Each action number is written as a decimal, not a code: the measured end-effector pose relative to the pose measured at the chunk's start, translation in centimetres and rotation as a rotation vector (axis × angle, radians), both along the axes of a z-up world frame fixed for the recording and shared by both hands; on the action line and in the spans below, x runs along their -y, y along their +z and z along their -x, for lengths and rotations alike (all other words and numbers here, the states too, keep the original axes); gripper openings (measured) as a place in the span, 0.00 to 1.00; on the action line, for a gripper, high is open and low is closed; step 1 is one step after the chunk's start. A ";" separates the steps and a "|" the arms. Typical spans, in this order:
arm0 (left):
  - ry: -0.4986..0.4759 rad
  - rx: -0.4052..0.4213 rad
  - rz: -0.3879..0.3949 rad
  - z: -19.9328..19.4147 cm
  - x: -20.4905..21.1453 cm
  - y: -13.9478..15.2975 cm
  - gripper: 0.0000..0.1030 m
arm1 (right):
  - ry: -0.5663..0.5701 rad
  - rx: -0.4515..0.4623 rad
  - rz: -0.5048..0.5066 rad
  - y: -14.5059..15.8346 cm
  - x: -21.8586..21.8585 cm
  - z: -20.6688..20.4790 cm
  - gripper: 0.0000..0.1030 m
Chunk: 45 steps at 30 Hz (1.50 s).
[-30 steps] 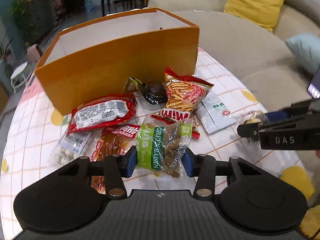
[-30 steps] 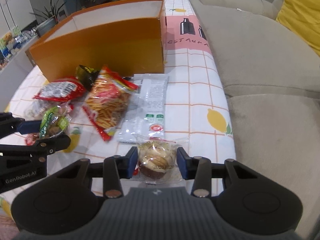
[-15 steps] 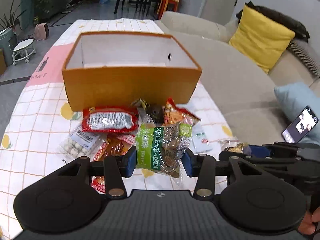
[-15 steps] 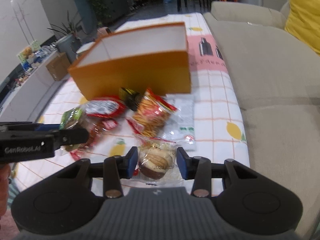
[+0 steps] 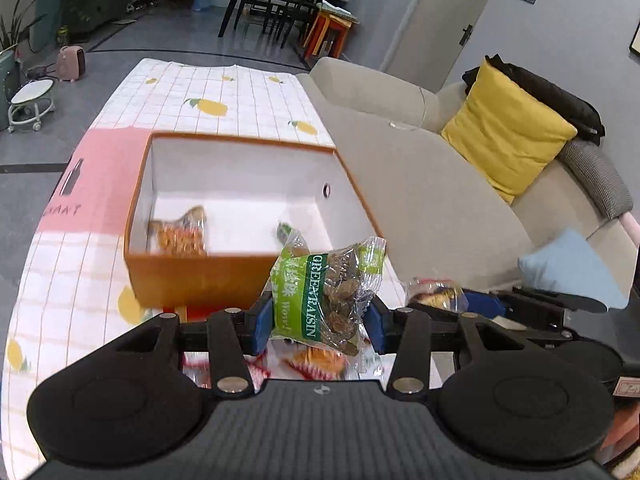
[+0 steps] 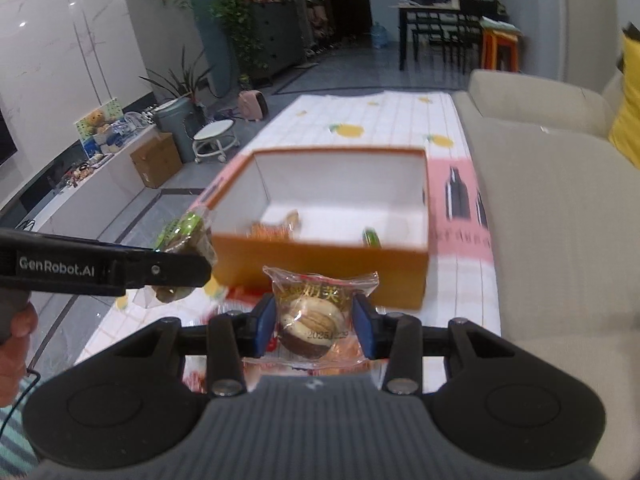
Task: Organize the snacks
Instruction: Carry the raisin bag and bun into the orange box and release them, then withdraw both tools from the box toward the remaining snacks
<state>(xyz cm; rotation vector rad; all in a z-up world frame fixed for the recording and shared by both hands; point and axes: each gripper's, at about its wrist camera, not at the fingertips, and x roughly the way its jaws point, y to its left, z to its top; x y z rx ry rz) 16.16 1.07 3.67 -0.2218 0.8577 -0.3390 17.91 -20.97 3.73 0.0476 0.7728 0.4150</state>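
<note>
My left gripper (image 5: 318, 322) is shut on a green raisin packet (image 5: 326, 294), held in the air in front of the orange box (image 5: 192, 276). My right gripper (image 6: 316, 324) is shut on a clear-wrapped round pastry (image 6: 310, 322), also lifted, near the orange box (image 6: 320, 270). The box is open, white inside, and holds an orange snack bag (image 5: 180, 236) and a small green packet (image 5: 285, 230). In the right wrist view the left gripper (image 6: 176, 268) shows at the left with the raisin packet (image 6: 180, 232). The right gripper (image 5: 444, 300) appears at the right of the left wrist view.
The box stands on a white checked tablecloth (image 5: 72, 280) with lemon prints. More snack packets (image 5: 316, 360) lie under the grippers, mostly hidden. A beige sofa (image 5: 432, 200) with a yellow cushion (image 5: 504, 128) runs along the table's right side. A hand (image 6: 16, 344) grips the left gripper's handle.
Both grippers have risen with their snacks, from just above the table to above the box's rim. The inside of the box has come into view; the loose snacks have dropped below the fingers.
</note>
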 end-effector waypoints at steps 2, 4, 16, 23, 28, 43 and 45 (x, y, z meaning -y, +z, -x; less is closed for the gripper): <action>-0.012 0.007 -0.022 -1.6 0.1 0.6 0.51 | 0.008 0.012 0.001 0.7 -0.3 -2.2 0.39; -0.018 0.006 -0.033 -3.3 0.2 0.9 0.51 | 0.013 0.008 -0.003 1.1 -0.6 -4.4 0.38; -0.004 -0.194 0.008 -13.3 -1.2 -3.7 0.51 | 0.045 -0.196 -0.004 -3.2 -2.7 -16.3 0.38; 0.015 -0.340 -0.022 -16.7 -1.6 -8.9 0.51 | 0.077 -0.329 0.084 -8.2 -4.8 -19.7 0.38; 0.029 -0.407 0.019 -17.9 -2.2 -11.2 0.51 | 0.091 -0.407 0.127 -10.9 -5.6 -20.9 0.38; 0.057 -0.525 -0.006 -19.7 -1.9 -14.2 0.53 | 0.072 -0.539 0.169 -13.2 -6.4 -22.4 0.40; 0.069 -0.528 -0.014 -19.7 -1.9 -14.3 0.54 | 0.070 -0.541 0.168 -13.2 -6.4 -22.4 0.40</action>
